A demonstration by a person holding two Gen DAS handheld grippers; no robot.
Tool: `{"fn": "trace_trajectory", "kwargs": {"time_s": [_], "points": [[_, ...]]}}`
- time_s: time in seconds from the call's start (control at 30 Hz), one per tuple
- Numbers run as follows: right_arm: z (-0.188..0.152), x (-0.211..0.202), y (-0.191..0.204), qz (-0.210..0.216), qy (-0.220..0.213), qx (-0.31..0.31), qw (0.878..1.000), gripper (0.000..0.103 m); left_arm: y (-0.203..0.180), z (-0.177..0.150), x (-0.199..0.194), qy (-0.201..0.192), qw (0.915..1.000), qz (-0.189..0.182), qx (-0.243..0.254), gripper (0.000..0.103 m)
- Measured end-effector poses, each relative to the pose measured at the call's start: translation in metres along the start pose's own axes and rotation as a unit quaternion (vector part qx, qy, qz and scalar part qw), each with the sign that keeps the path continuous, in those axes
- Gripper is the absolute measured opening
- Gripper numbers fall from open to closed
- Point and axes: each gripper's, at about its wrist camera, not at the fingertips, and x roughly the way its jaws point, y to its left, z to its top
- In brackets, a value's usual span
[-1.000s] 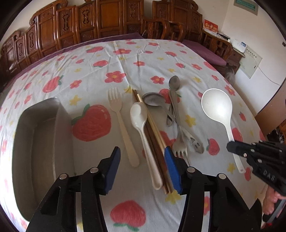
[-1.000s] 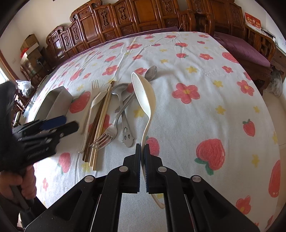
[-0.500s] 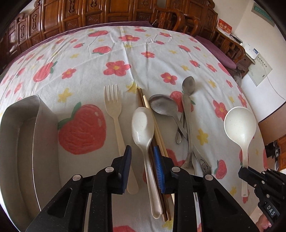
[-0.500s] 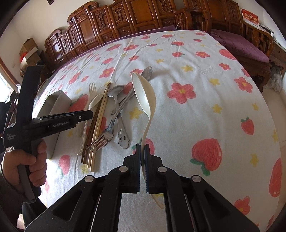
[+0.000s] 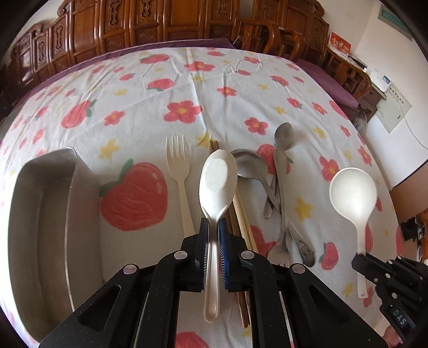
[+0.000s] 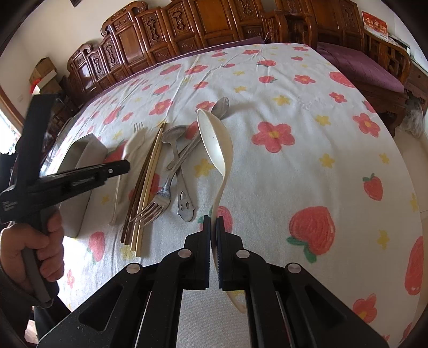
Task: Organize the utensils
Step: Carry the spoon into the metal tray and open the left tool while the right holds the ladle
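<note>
left gripper (image 5: 213, 235) closing since earlier, now on cream spoon (image 5: 217, 178) | right gripper (image 6: 213, 227) clenched on ladle (image 6: 218, 144) | label "das"

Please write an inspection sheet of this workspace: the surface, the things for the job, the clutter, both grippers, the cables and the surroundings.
Surface: tablecloth with strawberry and flower print.
Job's things: metal tray at left, nothing seen inside; cream fork, chopsticks, metal spoons, metal fork lying on the cloth.
Clutter: nothing seen.
Grippers: left gripper closing on cream spoon; right gripper shut on white ladle, raised off the cloth.
Cables: one wire on the right wall.
Surroundings: carved wooden chairs.
</note>
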Motion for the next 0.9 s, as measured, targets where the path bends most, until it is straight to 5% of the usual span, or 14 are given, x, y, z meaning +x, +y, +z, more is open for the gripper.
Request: {"fn": "trace_trajectory", "kwargs": {"time_s": [0.9], "points": [[0.004, -0.038, 0.050, 0.045, -0.045, -0.037, 0.997, 0.005, 0.010, -0.013, -0.097, -0.071, 0.9967, -0.005, 0.038, 0.007]]}}
